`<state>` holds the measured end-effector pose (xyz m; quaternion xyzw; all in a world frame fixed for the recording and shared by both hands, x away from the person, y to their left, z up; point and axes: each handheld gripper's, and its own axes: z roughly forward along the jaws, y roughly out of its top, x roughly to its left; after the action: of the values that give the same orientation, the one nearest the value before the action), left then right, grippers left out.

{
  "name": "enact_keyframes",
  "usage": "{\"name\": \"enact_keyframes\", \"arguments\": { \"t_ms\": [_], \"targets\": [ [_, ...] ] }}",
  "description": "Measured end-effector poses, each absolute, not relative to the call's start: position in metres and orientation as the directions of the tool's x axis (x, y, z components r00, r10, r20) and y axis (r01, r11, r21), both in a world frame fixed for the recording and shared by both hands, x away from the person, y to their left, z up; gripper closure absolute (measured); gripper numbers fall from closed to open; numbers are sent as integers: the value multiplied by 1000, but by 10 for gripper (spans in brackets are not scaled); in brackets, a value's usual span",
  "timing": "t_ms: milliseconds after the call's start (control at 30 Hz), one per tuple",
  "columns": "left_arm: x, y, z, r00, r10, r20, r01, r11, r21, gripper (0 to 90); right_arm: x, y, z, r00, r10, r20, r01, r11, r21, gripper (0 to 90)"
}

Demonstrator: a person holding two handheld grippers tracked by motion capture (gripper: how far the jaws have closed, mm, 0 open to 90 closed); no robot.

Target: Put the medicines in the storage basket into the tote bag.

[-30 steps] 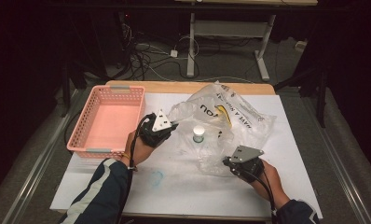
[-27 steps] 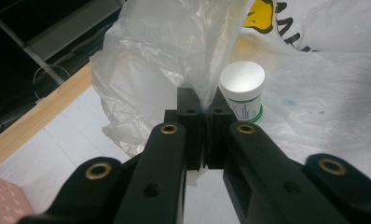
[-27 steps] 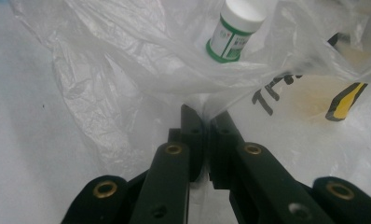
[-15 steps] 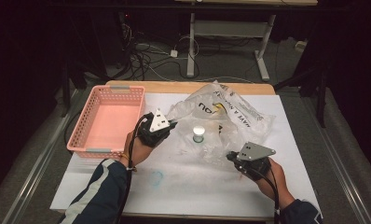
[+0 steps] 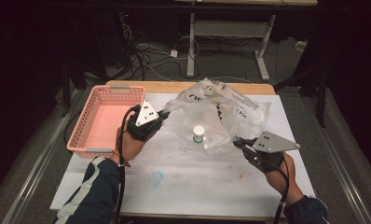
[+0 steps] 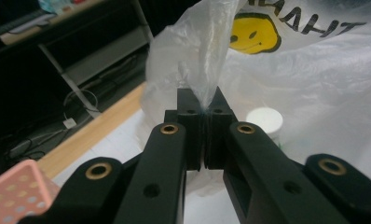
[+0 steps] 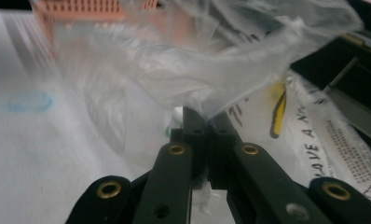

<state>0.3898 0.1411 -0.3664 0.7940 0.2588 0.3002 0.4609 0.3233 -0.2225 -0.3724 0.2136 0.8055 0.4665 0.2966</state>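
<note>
Two corners of the thin, see-through plastic bag (image 5: 221,116) with black lettering and a yellow smiley print are pinched now, one in each claw, and both have come up off the counter (image 5: 197,182) compared with a second ago. Then the right-hand edge of the bag lay low beside the right claw (image 5: 237,141); now it is drawn up and taut, and the film tents between the two grips. In the left gripper view the left claw (image 6: 204,109) is pressed together on a gathered twist of film, and in the right gripper view the other one nips a fold the same way. Inside the bag, a small white-capped bottle (image 5: 199,134) stands on the counter's white sheet, between the two claws. Judging by this, the bag is being lifted and spread, probably to open its mouth or tip the bottle out. An empty pink plastic basket (image 5: 104,119) waits just left of the left claw.
</note>
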Motion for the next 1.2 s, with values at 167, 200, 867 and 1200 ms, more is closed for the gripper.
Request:
{"name": "enact_keyframes", "arguments": {
  "t_ms": [167, 200, 867, 1200],
  "targets": [
    [386, 150, -349, 655, 710, 256, 90, -410, 908, 861, 327, -221, -352, -714, 625, -317, -4, 449, 894, 897],
    [385, 150, -346, 654, 711, 257, 83, -405, 911, 861, 327, -219, -349, -713, 623, -323, -16, 445, 895, 897],
    [381, 151, -276, 637, 710, 301, -17, -377, 926, 861, 328, -223, -288, -686, 662, -301, -111, 315, 943, 899],
    [420, 125, -271, 612, 713, 342, -20, -418, 908, 859, 366, -228, -273, -625, 735, -262, -50, 297, 953, 899]
  ]
}}
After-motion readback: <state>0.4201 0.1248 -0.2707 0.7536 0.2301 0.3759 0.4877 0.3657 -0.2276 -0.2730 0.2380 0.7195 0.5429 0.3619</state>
